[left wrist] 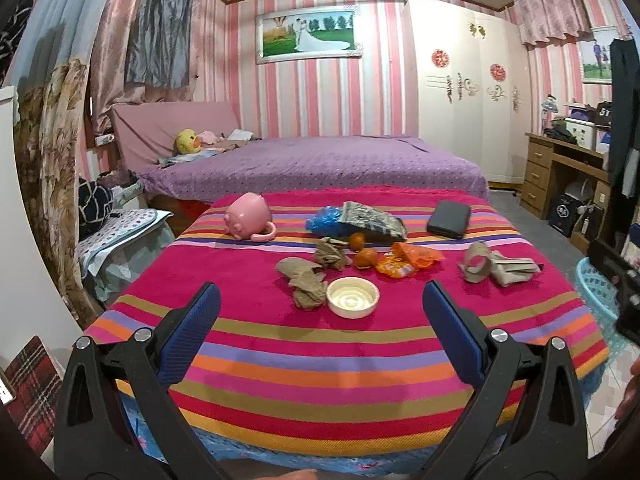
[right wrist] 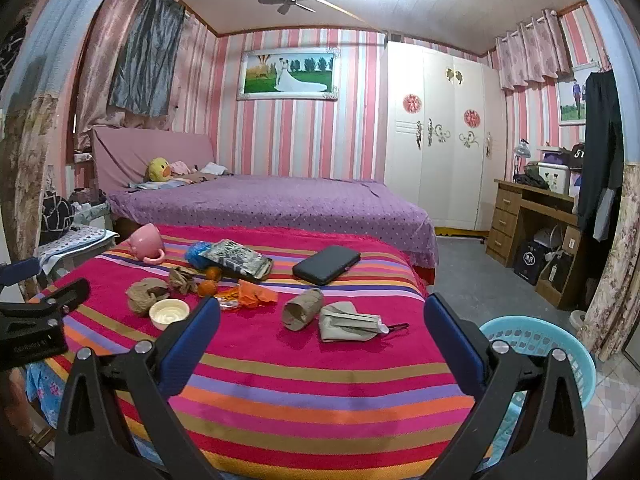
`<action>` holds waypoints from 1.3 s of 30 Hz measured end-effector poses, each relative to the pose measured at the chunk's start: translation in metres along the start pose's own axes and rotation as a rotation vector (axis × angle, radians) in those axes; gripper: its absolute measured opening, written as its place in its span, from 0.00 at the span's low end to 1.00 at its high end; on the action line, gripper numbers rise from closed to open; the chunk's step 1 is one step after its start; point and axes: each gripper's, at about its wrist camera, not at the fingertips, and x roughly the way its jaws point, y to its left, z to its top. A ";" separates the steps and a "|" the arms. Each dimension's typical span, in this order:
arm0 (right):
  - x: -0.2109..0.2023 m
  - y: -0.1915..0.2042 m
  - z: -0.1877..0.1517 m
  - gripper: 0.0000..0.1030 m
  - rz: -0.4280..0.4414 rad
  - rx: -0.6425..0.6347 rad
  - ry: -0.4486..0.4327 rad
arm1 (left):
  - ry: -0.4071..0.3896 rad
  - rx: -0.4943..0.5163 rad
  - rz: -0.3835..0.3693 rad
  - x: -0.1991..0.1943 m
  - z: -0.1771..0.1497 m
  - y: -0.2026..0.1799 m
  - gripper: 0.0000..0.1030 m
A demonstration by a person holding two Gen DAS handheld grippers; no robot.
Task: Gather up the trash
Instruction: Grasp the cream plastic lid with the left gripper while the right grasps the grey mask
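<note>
Left wrist view looks over a table draped in a striped cloth (left wrist: 340, 344), with the left gripper (left wrist: 320, 312) spread wide and holding nothing above the near edge. Just past its tips sits a white dish (left wrist: 353, 297), touching a brown paper wad (left wrist: 308, 284). A second crumpled paper (left wrist: 331, 254) lies behind that, beside two oranges (left wrist: 362, 250). An orange wrapper (left wrist: 410, 260) lies right of the fruit. Farther back are a blue bag (left wrist: 326, 222) and a printed packet (left wrist: 374, 220) lying partly over it. A pink mug (left wrist: 248, 220) lies tipped on its side at the far left, and a black case (left wrist: 449, 219) rests at the far right. A cardboard roll (left wrist: 478, 266) touches a folded grey pack (left wrist: 514, 270) on the right side. A blue basket (left wrist: 598, 292) shows past the table's right edge.

Right wrist view shows the right gripper (right wrist: 322, 316) also wide apart and empty, held over the near right part of the cloth (right wrist: 320, 392). The roll (right wrist: 303, 308) and grey pack (right wrist: 348, 322) lie just ahead between its fingers. The dish (right wrist: 169, 313), wrapper (right wrist: 250, 296) and case (right wrist: 326, 264) lie farther off. The basket (right wrist: 536, 344) stands on the floor just beside the table, behind the right finger (right wrist: 452, 340). The other tool's black body (right wrist: 36, 320) enters at the left edge.
</note>
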 end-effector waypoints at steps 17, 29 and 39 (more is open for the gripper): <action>0.104 -0.049 0.019 0.96 -0.028 -0.049 0.107 | 0.196 -0.004 -0.051 0.108 -0.010 -0.014 0.95; 0.151 -0.064 -0.027 0.96 -0.055 -0.043 0.257 | 0.373 0.003 -0.072 0.162 -0.027 -0.040 0.82; 0.163 -0.086 -0.033 0.96 -0.065 0.013 0.308 | 0.408 -0.071 -0.115 0.186 -0.012 -0.037 0.59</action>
